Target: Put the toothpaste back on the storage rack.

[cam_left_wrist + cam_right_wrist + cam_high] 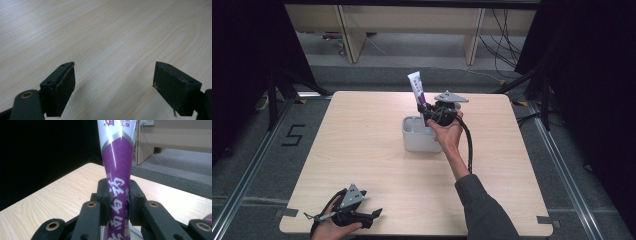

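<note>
Toothpaste in a white-and-purple plastic tube is standing upright over the grey rectangular compartmented holder at frame centre, clamped between the right gripper jaws. Left gripper is resting lower left, jaws apart.

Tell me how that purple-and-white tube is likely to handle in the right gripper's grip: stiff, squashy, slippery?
The tube narrows where the right gripper pinches it, so it is probably soft. Its glossy skin may slip. Held upright over the white holder, it looks light.
</note>
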Demonstrator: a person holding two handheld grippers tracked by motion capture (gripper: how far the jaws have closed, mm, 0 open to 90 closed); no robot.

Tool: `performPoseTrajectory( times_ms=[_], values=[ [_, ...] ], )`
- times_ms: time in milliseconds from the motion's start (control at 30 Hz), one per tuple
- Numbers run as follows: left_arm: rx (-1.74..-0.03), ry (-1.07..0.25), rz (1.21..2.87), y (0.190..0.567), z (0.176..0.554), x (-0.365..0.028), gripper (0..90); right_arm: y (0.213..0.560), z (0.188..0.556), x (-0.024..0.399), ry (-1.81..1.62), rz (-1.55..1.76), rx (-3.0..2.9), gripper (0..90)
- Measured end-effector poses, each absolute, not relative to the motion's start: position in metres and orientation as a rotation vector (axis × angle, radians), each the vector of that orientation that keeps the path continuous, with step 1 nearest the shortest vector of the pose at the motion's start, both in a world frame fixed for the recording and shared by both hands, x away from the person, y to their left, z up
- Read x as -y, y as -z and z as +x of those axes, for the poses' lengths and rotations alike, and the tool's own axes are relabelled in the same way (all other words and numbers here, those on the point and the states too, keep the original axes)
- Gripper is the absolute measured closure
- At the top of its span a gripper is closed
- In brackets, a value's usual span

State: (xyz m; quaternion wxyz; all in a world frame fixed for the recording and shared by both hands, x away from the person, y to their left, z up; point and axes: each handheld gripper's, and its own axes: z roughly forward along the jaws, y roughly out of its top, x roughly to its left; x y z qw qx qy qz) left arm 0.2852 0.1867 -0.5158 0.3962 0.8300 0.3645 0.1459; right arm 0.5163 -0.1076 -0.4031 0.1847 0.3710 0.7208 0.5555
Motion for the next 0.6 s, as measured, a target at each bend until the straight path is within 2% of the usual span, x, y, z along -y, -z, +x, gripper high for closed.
performPoseTrajectory(
  times_ms=[600],
  values=[
    [-0.923,-0.375,2.111,0.516,0.286,-0.187,17.4,0.42,0.517,0.105,-1.532,1.055,-2.083,75.6]
  ],
)
